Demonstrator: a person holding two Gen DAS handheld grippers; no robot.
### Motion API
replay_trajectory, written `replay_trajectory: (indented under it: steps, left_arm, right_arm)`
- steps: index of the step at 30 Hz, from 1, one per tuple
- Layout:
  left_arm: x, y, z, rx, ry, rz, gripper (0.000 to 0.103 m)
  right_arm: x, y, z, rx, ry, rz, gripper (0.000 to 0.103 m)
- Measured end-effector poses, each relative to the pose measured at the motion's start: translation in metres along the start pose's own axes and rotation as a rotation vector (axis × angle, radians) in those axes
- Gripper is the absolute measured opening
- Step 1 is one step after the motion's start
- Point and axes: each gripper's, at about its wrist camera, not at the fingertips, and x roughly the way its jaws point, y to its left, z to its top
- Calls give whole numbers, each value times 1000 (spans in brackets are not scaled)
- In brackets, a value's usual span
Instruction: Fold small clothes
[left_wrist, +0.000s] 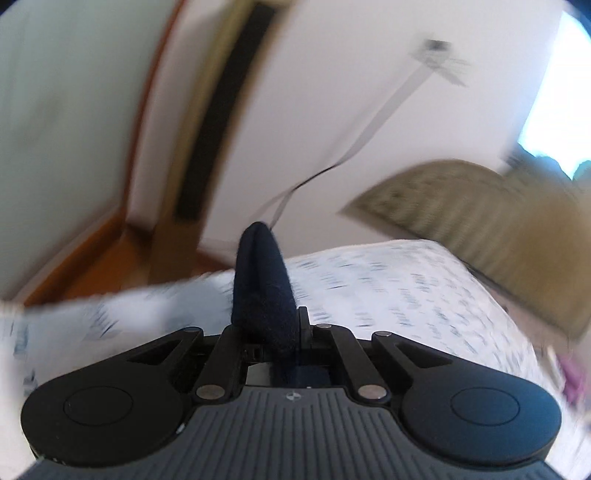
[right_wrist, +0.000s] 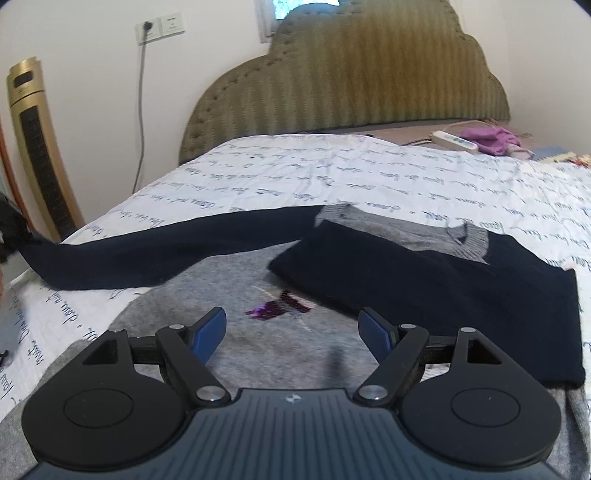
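Observation:
A small grey sweater (right_wrist: 221, 291) with navy sleeves lies on the bed. Its right sleeve (right_wrist: 436, 280) is folded across the chest. Its left sleeve (right_wrist: 155, 254) stretches out to the left edge of the right wrist view. My left gripper (left_wrist: 266, 295) is shut on the navy sleeve cuff (left_wrist: 264, 280), lifted above the bed; that view is motion-blurred. My right gripper (right_wrist: 293, 330) is open and empty, just above the sweater's grey front near a purple motif (right_wrist: 277, 308).
The bed has a white sheet with script print (right_wrist: 332, 173) and an olive padded headboard (right_wrist: 351, 74). A gold tower fan (right_wrist: 40, 147) stands left of the bed. A remote (right_wrist: 456, 141) and purple cloth (right_wrist: 491, 140) lie by the headboard.

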Motion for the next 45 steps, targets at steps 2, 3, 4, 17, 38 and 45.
replay_trajectory:
  steps: [2,3,4,17,38,45]
  left_arm:
    - [-14,-32,-4,104,-38,-51,5]
    - [-20,-48,-8,153,-50,-86,5]
    - [-24,-62,-13,189,-51,-121,5]
    - [-58,-155,-132,475,135,-432,5]
    - [-66,-156,-205,825,100,-450,49]
    - [-73,-136,-190,819,83,-450,70]
  right_arm:
    - [-1,-7,0,23,-4,-6,79]
    - [-1,-10,0,35,-5,-10,79]
    - [-1,-14,0,48,-7,-13,79]
    - [2,-80,11,346,-26,128,79]
    - [116,-55,38,614,232,588,67]
    - [119,-58,27,627,265,518,9]
